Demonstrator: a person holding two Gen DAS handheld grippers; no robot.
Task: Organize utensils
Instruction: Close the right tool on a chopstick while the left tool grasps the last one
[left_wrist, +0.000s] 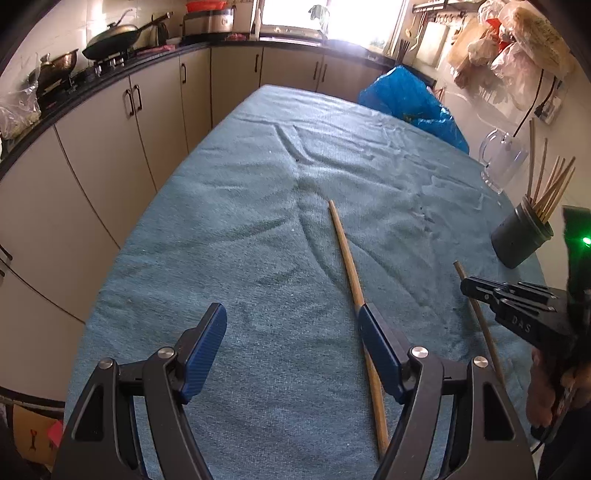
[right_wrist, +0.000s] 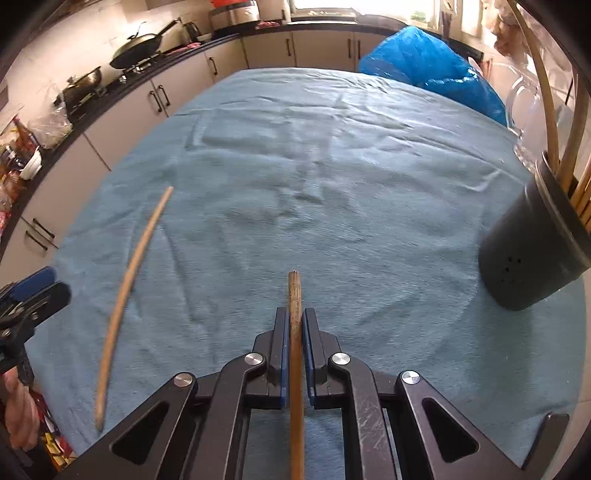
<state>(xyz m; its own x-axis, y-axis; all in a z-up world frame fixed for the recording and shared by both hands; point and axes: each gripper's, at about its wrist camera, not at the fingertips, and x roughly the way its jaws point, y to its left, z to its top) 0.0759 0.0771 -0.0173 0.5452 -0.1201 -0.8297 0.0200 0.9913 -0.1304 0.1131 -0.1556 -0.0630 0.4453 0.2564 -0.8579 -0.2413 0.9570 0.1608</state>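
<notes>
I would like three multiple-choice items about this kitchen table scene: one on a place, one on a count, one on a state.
1. Where does the dark holder stand?
A. on the stove
B. on the cloth, at the table's right side
C. on the floor

2. How many chopsticks lie loose on the teal cloth, held by no gripper?
A. one
B. three
C. five

3. What is the state of the right gripper?
A. wide open, empty
B. shut on a spoon
C. shut on a chopstick

Answers: B, the holder stands on the cloth near the glass mug. A, only the loose chopstick lies free. C, the blue pads press the held chopstick; the left gripper is open.
</notes>
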